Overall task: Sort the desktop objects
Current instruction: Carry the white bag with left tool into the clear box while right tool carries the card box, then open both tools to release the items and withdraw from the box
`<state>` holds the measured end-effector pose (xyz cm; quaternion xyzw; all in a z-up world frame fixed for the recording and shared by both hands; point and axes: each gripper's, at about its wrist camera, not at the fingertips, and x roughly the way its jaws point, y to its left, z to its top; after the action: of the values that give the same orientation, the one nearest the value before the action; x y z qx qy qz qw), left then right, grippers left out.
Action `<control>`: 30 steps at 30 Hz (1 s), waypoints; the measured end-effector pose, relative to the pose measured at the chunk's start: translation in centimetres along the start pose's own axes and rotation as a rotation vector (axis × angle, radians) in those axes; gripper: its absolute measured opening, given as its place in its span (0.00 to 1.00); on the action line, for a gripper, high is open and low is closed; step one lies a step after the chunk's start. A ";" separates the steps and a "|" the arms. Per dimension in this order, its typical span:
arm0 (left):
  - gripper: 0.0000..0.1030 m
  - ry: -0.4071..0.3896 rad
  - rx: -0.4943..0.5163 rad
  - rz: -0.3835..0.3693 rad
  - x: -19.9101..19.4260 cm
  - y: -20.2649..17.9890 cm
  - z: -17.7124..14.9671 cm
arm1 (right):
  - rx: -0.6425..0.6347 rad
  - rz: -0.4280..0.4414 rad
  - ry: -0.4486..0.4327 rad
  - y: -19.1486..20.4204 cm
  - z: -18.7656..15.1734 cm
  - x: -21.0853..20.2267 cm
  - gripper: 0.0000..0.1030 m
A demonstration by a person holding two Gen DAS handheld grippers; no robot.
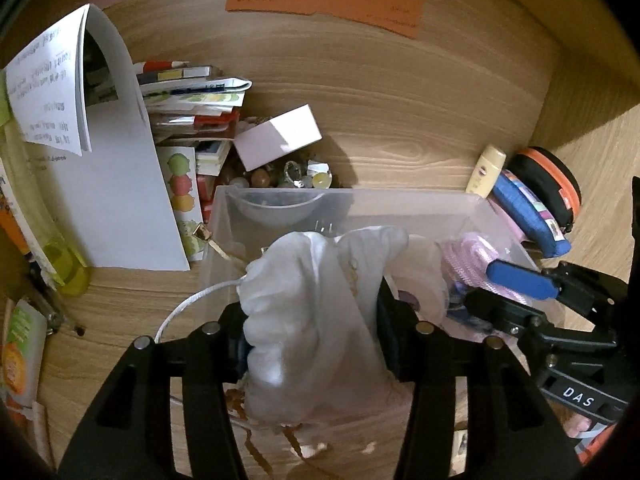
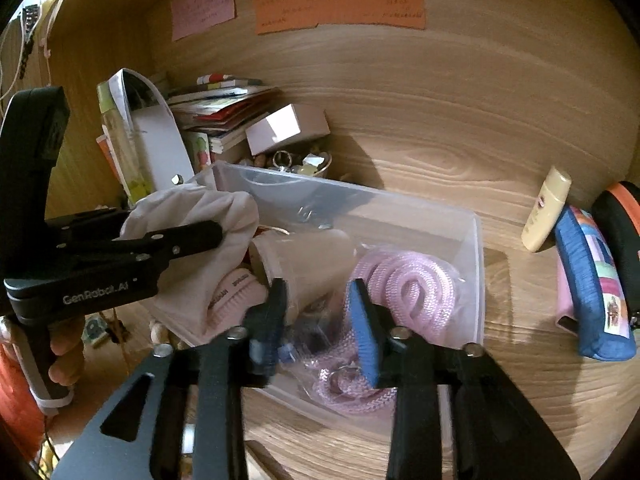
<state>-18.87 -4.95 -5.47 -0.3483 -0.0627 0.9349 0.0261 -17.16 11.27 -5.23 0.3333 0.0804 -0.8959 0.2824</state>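
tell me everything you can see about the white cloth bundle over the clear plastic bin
The white cloth bundle is soft, bunched fabric with deep folds, slightly sheer in places, faint brownish marks on it. It sits between the left gripper's black fingers, which press its sides, and hangs over the near left part of the clear plastic bin. In the right wrist view its lower folds drape onto a pink item in the bin. A thin white cord trails beside it.

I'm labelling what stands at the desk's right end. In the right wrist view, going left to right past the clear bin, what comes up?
Clear plastic bin → cream lotion bottle → blue pouch → black case with orange trim.
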 end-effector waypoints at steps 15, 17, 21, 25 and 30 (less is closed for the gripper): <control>0.84 -0.137 0.024 0.011 -3.2 -0.6 0.3 | -0.005 -0.024 -0.159 0.3 0.5 -3.5 0.77; 0.88 -0.130 -0.005 -0.002 -3.5 -0.4 0.3 | 0.007 -0.010 -0.169 0.1 0.4 -3.8 0.78; 0.89 -0.142 -0.005 0.047 -5.2 -0.3 0.2 | 0.019 0.006 -0.180 -0.1 0.6 -4.2 0.78; 0.92 -0.184 0.040 0.128 -7.9 -0.3 0.0 | 0.009 0.006 -0.183 0.2 0.7 -5.5 0.78; 0.97 -0.230 0.071 0.149 -11.0 0.3 -1.0 | -0.019 -0.001 -0.148 0.8 0.0 -7.2 0.78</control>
<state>-9.84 -6.15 0.87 -0.2412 -0.0062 0.9697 -0.0384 -12.27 13.86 -0.58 0.2635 0.0681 -0.9173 0.2905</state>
